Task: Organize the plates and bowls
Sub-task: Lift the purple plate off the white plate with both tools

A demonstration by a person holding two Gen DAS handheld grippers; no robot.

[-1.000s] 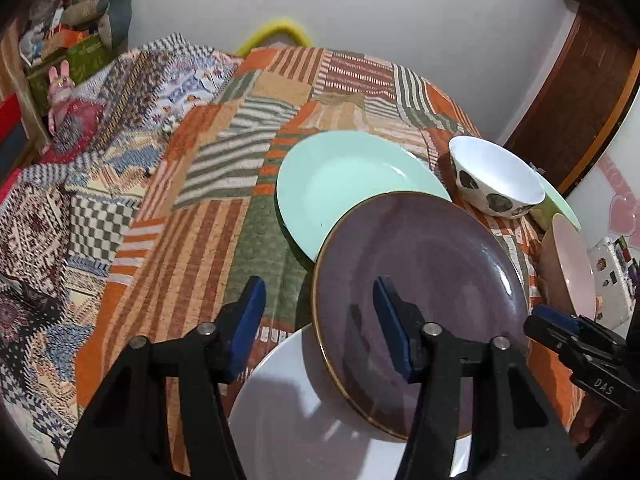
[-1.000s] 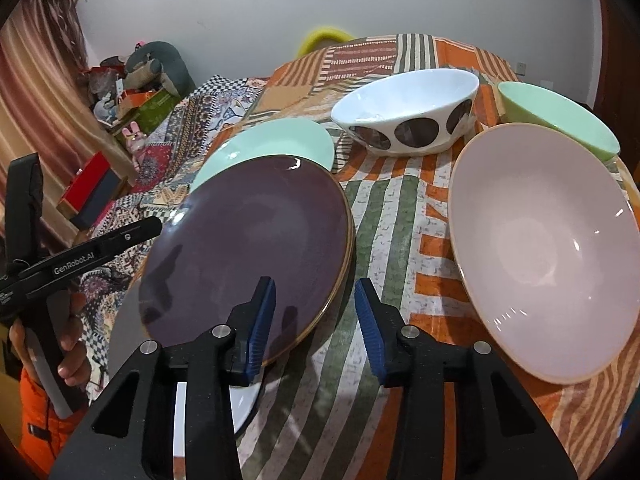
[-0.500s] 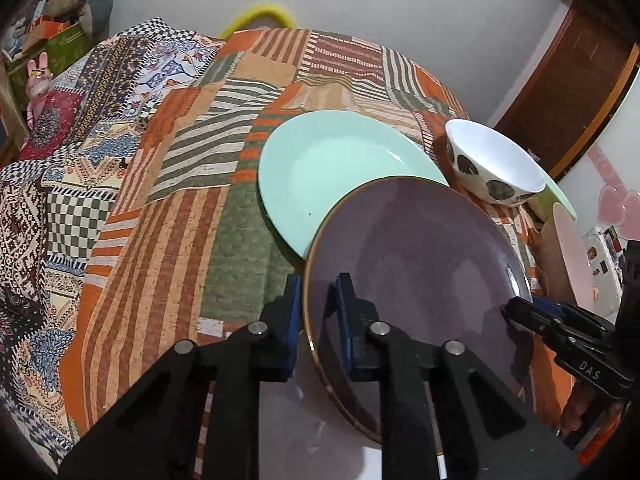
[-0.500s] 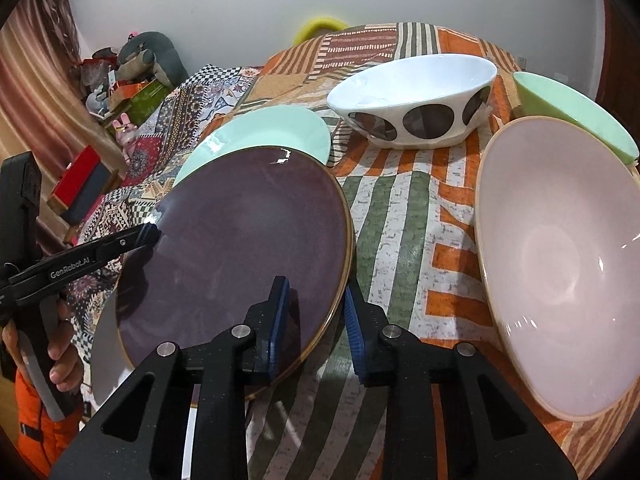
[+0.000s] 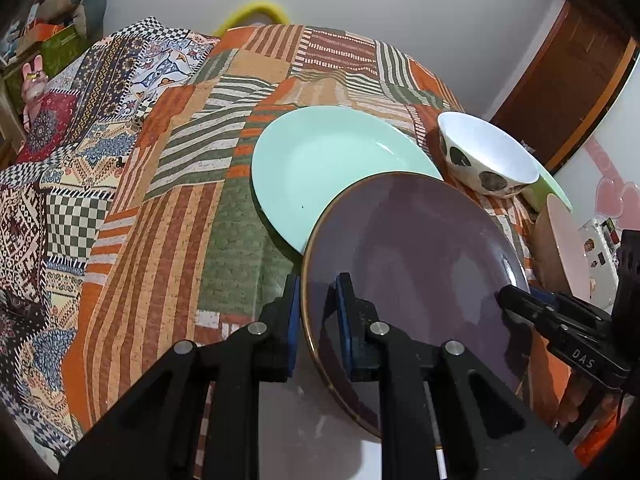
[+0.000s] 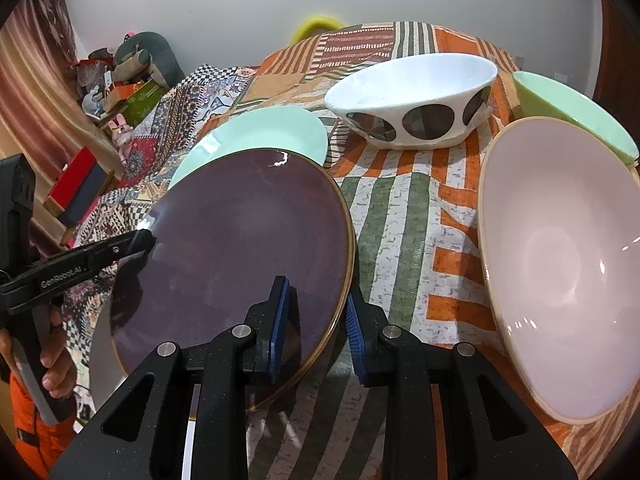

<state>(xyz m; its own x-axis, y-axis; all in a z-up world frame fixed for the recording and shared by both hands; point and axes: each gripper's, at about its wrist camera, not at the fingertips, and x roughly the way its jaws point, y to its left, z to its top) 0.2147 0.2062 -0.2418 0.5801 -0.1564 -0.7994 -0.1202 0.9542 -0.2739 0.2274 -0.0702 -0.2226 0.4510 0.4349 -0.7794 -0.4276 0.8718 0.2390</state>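
A dark purple plate [image 5: 416, 264] with a gold rim is held tilted above the patchwork bedspread, over a white plate [image 5: 320, 432]. My left gripper [image 5: 318, 320] is shut on its left rim. My right gripper [image 6: 316, 320] is shut on its right rim; the purple plate [image 6: 240, 256] fills the left of that view. A mint green plate [image 5: 332, 164] lies just behind it, also seen in the right wrist view [image 6: 260, 136]. A white bowl with dark spots [image 6: 416, 100], a mint green bowl [image 6: 572, 112] and a pink bowl [image 6: 560, 264] stand to the right.
The striped patchwork bedspread [image 5: 168, 208] covers the surface and falls away at the left. A wooden door [image 5: 560, 92] is at the back right. Boxes and soft toys [image 6: 124, 80] sit on the floor at far left. A white wall lies behind.
Both grippers have closed on the purple plate's opposite rims; a second ago both were open around it. The plate now sits a little higher and nearer the cameras.
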